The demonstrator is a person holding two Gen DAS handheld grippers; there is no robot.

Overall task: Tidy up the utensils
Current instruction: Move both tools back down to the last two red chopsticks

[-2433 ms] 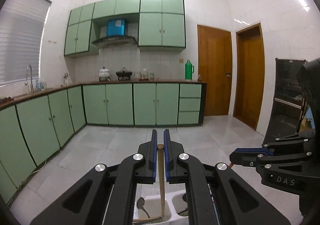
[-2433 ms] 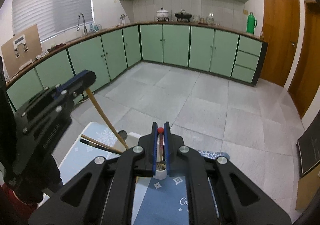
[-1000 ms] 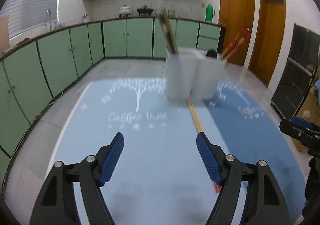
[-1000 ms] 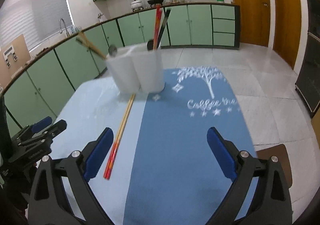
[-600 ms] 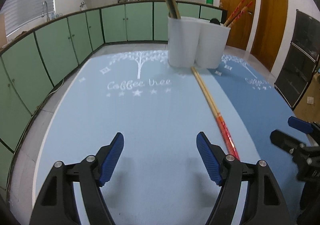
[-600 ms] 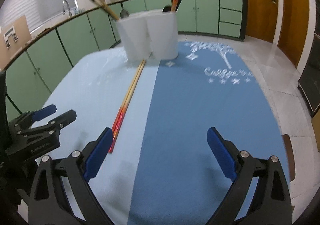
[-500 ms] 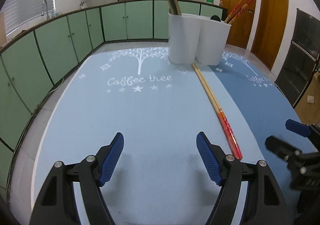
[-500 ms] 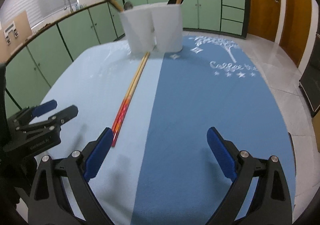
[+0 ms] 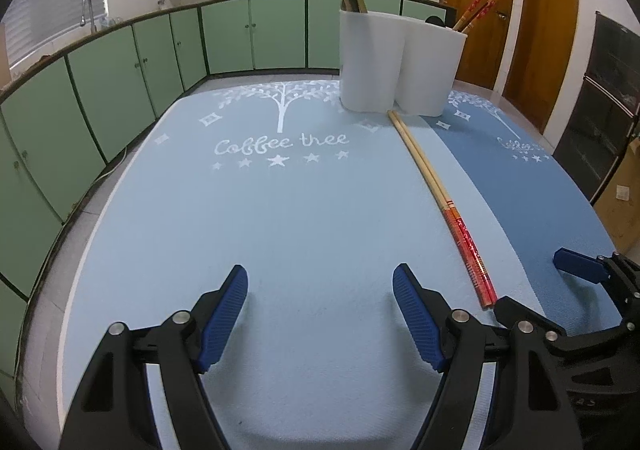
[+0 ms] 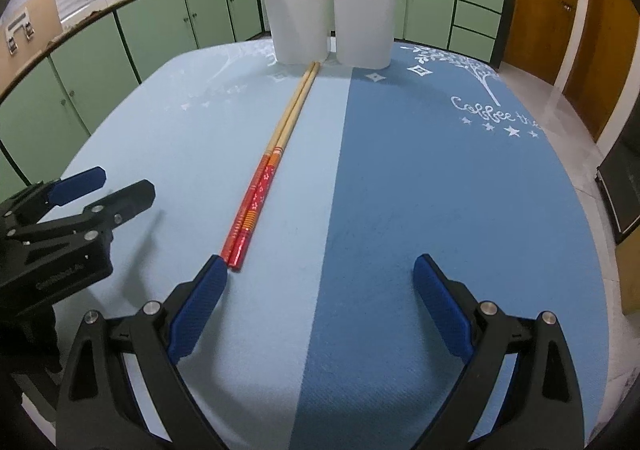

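A: Both claws pulled back since prior frame; left claw [image 9: 320, 314] & right claw [image 10: 320, 302] wide open, empty.

B: Chopsticks [image 10: 276, 154] flat on counter [image 9: 280, 210], tips touching holder [image 10: 328, 10]. Risk: thin pair rolls/splits if pinched off-centre.

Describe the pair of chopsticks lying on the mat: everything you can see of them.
The pair of chopsticks lies flat on the light-blue mat, side by side and touching. They look wooden: pale, bare wood at the thin ends, red with orange bands and a small pale pattern at the thick ends. The thin tips reach the base of the white utensil holder. Neither hand-held gripper holds them.
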